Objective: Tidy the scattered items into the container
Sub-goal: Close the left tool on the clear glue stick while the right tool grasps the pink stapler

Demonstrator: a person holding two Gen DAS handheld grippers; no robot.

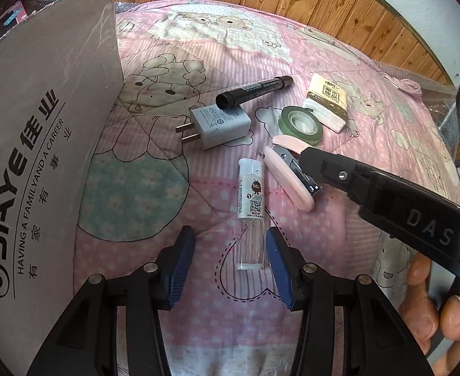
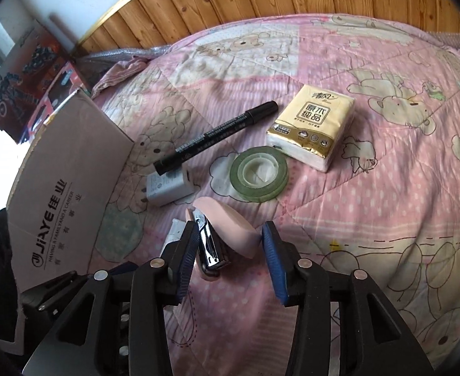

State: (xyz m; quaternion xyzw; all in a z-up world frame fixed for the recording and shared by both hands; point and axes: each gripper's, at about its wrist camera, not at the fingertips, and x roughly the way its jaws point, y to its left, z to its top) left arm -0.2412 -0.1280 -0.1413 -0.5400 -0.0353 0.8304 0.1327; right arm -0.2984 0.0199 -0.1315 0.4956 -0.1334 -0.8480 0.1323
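Box: the cardboard box [image 1: 42, 144] stands open on the bed [image 1: 371, 144]; I can't see inside it.
Tissue pack [image 2: 313, 130]: far from the box.
Marker [image 2: 214, 138], plug [image 1: 219, 125], tape roll [image 2: 259, 174]: near the box, not put away.
My left hand-held gripper [image 1: 230, 266]: wide, around the little bottle [image 1: 251, 210].
My right hand-held gripper [image 2: 227, 250]: wide, around the pink nail clipper [image 2: 227, 227].
Left to do: I think all six.

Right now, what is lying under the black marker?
The marker's capped end rests on the white charger; the other end appears to touch the pink quilt. The charger's surface beneath that end is hidden.
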